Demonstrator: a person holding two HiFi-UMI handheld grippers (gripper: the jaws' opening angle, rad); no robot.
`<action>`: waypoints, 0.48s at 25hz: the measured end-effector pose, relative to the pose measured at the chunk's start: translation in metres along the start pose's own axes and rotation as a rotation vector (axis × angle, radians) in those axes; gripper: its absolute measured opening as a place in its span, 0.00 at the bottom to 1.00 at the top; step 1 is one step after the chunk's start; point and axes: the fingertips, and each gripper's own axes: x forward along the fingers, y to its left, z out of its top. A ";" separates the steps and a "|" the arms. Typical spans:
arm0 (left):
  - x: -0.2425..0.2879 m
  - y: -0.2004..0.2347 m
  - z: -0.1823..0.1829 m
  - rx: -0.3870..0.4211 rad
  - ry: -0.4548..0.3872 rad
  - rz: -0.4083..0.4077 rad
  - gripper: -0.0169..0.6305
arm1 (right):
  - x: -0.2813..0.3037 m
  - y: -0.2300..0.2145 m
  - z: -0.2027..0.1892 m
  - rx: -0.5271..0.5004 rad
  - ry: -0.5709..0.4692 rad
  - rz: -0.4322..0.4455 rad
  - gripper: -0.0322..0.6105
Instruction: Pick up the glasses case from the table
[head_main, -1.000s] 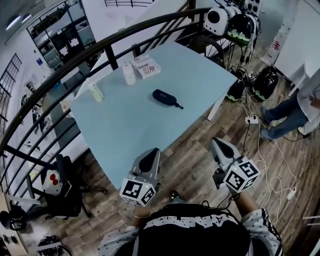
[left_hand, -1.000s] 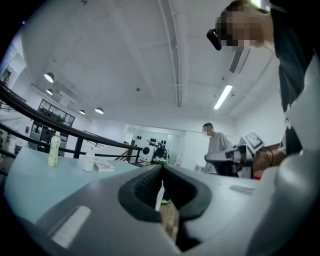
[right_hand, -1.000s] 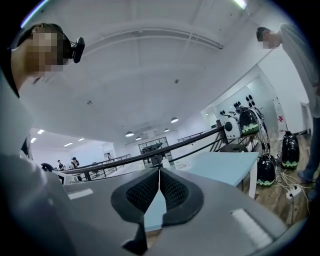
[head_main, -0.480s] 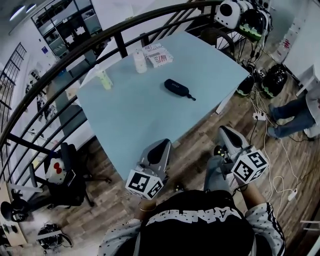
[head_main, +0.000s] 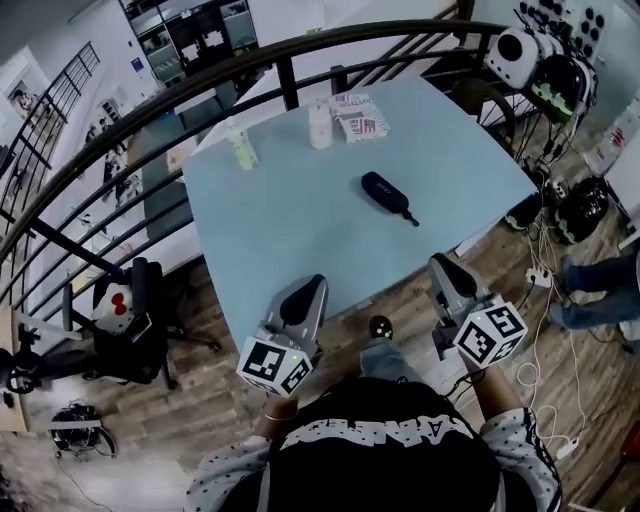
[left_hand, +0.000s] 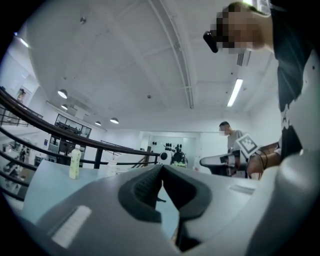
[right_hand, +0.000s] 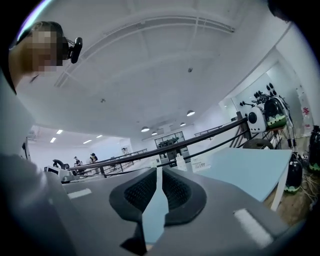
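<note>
Nearer the surface now, still approaching: left tool pressed together, right tool parting on nothing, and it must next reach the glasses case.

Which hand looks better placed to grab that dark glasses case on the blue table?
Right, I'd judge. The right tongs sit nearer the glasses case than the left tongs, and their jaws are opening with nothing between them. The left pair looks shut.
</note>
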 end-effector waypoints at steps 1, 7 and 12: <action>0.004 0.005 0.001 0.013 0.002 0.021 0.03 | 0.010 -0.008 0.001 0.005 0.000 0.013 0.11; 0.041 0.030 0.010 0.077 0.001 0.129 0.03 | 0.070 -0.054 0.008 0.025 -0.006 0.096 0.13; 0.083 0.049 0.014 0.086 0.009 0.170 0.03 | 0.124 -0.089 0.010 0.009 0.041 0.132 0.15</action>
